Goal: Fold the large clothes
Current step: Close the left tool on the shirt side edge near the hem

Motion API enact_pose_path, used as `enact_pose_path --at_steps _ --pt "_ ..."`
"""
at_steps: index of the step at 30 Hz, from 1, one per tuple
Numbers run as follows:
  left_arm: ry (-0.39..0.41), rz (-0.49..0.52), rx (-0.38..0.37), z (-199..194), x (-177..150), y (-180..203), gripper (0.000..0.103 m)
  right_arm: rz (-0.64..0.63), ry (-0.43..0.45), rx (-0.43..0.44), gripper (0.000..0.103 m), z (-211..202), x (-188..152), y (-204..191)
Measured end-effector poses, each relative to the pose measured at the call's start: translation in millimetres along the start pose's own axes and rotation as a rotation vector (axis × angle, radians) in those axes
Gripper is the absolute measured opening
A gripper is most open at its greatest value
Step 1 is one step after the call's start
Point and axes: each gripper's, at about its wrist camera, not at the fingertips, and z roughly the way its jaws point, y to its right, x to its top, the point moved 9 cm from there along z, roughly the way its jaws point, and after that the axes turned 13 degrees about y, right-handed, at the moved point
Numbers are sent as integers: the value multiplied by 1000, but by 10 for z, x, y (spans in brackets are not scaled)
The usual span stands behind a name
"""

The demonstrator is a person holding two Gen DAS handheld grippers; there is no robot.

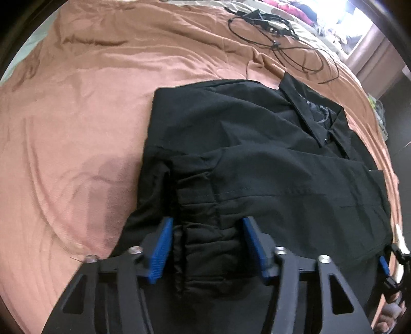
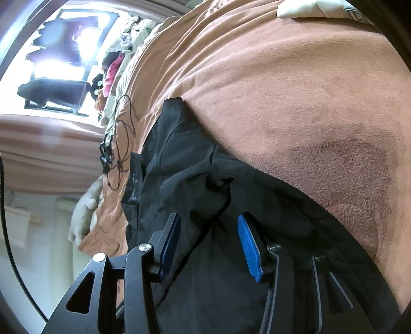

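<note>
A black collared shirt [image 1: 257,159] lies partly folded on an orange-brown bedspread [image 1: 90,115], collar at the far right. My left gripper [image 1: 206,231] is open, its blue pads on either side of a bunched black fold at the near edge. My right gripper [image 2: 208,228] is open over the same shirt [image 2: 200,179], with dark cloth between its blue pads. The right gripper also shows in the left wrist view [image 1: 393,259], at the shirt's right edge.
A black cable and small black frame parts [image 1: 269,28] lie on the bed beyond the shirt. A pile of coloured clothes [image 2: 113,66] sits near a bright window. A white cloth [image 2: 303,7] lies at the bed's far edge. The bed edge drops off at right.
</note>
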Motion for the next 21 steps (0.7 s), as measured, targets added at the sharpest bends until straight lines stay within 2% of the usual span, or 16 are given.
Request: enact_pose_path --at_steps 1,3,6,15,21 --pt "8 5 4 -29 19 -17 39 1 1 0 48 -3 1 1" --pt "31 15 4 -102 87 -37 17 0 2 -1 48 -6 4 2" --pt "84 46 -22 -240 253 17 10 -2 4 1 48 -8 15 7" --pt "217 119 13 -355 695 132 8 13 35 22 48 -45 161 88" --pt "135 104 59 92 481 -56 9 -6 36 9 48 -11 169 92"
